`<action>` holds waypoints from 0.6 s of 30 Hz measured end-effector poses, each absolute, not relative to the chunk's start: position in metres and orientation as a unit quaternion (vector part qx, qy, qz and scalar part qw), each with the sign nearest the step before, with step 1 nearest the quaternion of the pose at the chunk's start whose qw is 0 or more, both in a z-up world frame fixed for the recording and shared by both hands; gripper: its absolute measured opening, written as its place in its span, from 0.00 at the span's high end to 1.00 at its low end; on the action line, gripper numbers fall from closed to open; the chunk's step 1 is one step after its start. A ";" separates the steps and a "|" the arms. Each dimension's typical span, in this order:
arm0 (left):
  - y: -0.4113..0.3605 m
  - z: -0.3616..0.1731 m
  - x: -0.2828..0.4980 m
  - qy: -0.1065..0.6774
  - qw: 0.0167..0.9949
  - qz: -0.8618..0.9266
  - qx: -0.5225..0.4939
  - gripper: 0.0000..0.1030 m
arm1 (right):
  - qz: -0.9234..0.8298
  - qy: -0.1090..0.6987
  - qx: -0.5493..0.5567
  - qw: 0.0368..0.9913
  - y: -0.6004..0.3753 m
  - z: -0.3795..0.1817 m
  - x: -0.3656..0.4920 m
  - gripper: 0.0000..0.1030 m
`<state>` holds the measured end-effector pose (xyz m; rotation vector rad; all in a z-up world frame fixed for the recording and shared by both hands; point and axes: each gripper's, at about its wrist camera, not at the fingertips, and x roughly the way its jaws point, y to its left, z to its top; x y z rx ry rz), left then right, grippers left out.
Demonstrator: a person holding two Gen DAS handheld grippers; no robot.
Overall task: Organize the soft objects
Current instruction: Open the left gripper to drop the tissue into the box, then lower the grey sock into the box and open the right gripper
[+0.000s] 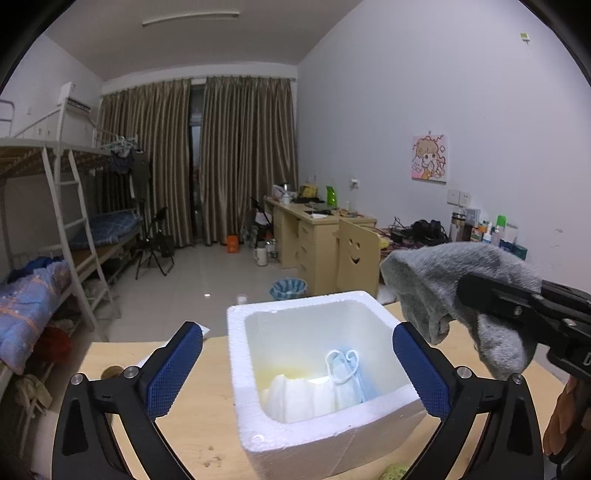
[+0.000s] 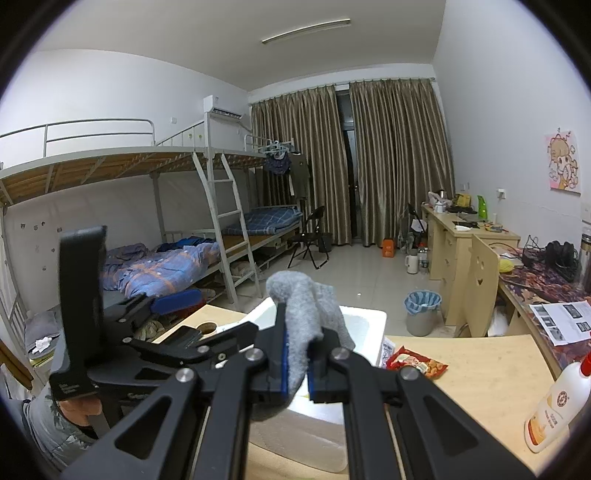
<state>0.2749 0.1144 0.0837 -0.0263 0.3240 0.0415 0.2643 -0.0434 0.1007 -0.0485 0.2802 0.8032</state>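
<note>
Our right gripper [image 2: 295, 363] clamps the limp, light grey sock [image 2: 308, 317] mid-length, ends drooping, near the foam box [image 1: 295, 435], while our left gripper [image 1: 297, 373] gapes empty.

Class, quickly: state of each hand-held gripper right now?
Left hand-held gripper: open, holding nothing, fingers either side of the foam box.
Right hand-held gripper: shut on the grey sock.

1. Brown curtains [image 2: 369, 162] cover the far window.
2. Metal bunk beds [image 2: 147, 206] line the left wall.
3. Wooden desks [image 2: 458, 243] stand right.
4. Ceiling tube light [image 2: 306, 30].
5. Pale tiled floor [image 2: 369, 273].
</note>
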 end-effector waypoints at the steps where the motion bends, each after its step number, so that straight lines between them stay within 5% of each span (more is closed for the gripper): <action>1: 0.116 0.085 0.272 0.159 0.987 0.023 -0.014 0.00 | 0.390 0.137 -0.024 0.910 -0.042 0.100 0.265 0.90; 18: 0.140 0.085 0.252 0.149 0.987 0.064 -0.013 0.00 | 0.400 0.158 -0.039 0.902 -0.020 0.094 0.287 0.90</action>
